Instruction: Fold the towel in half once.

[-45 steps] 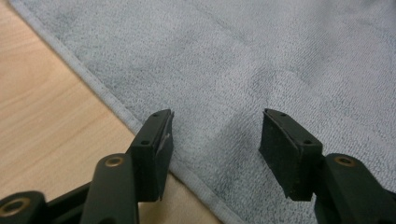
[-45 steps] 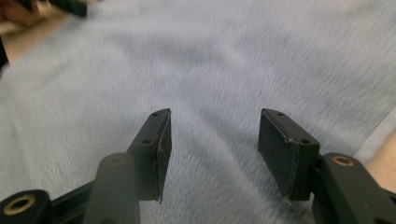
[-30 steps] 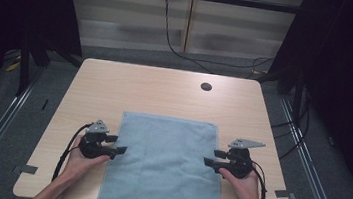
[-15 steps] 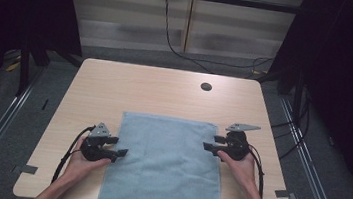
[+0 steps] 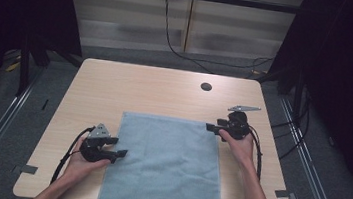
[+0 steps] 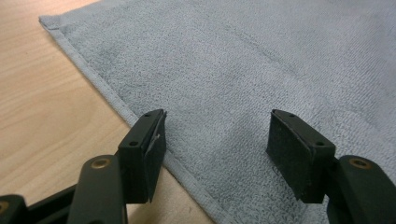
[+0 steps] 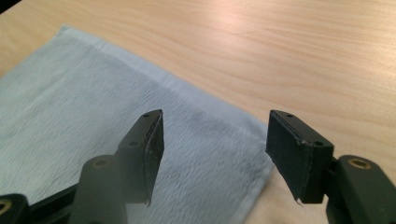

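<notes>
At towel's [image 5: 164, 171] far right corner now, right hand-held gripper [image 5: 215, 128] spread; left hand-held gripper [image 5: 117, 153] spread, lower along left hem — likely readying a fold.

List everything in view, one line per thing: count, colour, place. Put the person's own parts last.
towel: one, blue-grey, flat on the near half of the table, near end reaching the table's near edge.
table: one, light wood, centre of the high view.
round hole: one, dark, in the tabletop near the far right corner.
cable: one, black, hanging down the wall behind the table.
tape pieces: two, grey, on the floor by the near corners.
left gripper: one, black, open, over the towel's left edge, about midway along it.
right gripper: one, black, open, at the towel's far right corner.
hands: two, one behind each gripper, forearms entering from the bottom.
</notes>
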Demonstrator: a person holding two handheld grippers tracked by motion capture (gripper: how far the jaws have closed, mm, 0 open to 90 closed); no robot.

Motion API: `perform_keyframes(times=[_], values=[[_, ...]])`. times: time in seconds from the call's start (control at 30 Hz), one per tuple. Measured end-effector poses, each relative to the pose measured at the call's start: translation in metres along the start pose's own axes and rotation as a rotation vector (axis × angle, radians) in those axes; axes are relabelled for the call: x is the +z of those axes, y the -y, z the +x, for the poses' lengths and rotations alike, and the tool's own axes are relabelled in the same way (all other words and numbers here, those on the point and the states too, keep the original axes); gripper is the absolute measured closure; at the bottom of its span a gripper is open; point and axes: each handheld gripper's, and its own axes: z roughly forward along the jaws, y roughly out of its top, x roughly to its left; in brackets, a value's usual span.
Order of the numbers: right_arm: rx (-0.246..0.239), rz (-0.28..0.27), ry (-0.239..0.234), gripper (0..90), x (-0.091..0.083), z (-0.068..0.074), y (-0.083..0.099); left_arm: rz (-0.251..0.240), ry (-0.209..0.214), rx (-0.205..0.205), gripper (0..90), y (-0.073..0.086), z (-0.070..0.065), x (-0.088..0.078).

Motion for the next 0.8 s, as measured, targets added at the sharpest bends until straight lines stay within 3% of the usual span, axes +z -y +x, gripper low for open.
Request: perform_keyframes(times=[0.13,0.27,0.33,0.4,0.5,0.57,0.6,0.63,0.73,0.8], values=[[-0.004,0.045,0.028,37.3,0.015,-0.005,0.000,-0.001,0.008,0.003,37.6,0.001,0.001,-0.001],[-0.009,0.055,0.050,37.9,0.026,-0.008,0.003,0.001,0.010,0.003,37.6,0.001,0.001,-0.001],[-0.031,0.077,0.060,37.6,0.031,-0.007,0.006,0.000,0.009,0.002,37.6,0.001,0.001,-0.001],[-0.052,0.066,0.070,38.4,0.031,-0.004,0.009,0.003,0.009,0.005,37.6,0.001,0.001,-0.002],[-0.131,0.065,0.149,44.9,0.031,0.006,0.015,0.017,0.012,-0.002,38.1,-0.001,0.002,-0.002],[-0.165,0.058,0.189,46.2,0.033,0.010,0.017,0.035,-0.020,0.006,38.7,-0.005,0.002,0.000],[-0.145,0.074,0.175,57.1,0.033,0.011,0.016,0.041,-0.023,0.004,37.7,-0.007,0.003,0.001],[-0.122,0.060,0.149,57.8,0.033,0.011,0.017,0.044,-0.015,0.004,36.7,-0.009,0.004,0.004],[-0.134,0.058,0.140,68.2,0.032,0.012,0.019,0.041,-0.019,0.012,36.7,-0.019,0.011,0.008],[-0.126,0.061,0.128,75.2,0.031,0.012,0.018,-0.005,-0.034,-0.025,37.2,-0.027,0.019,0.008]])
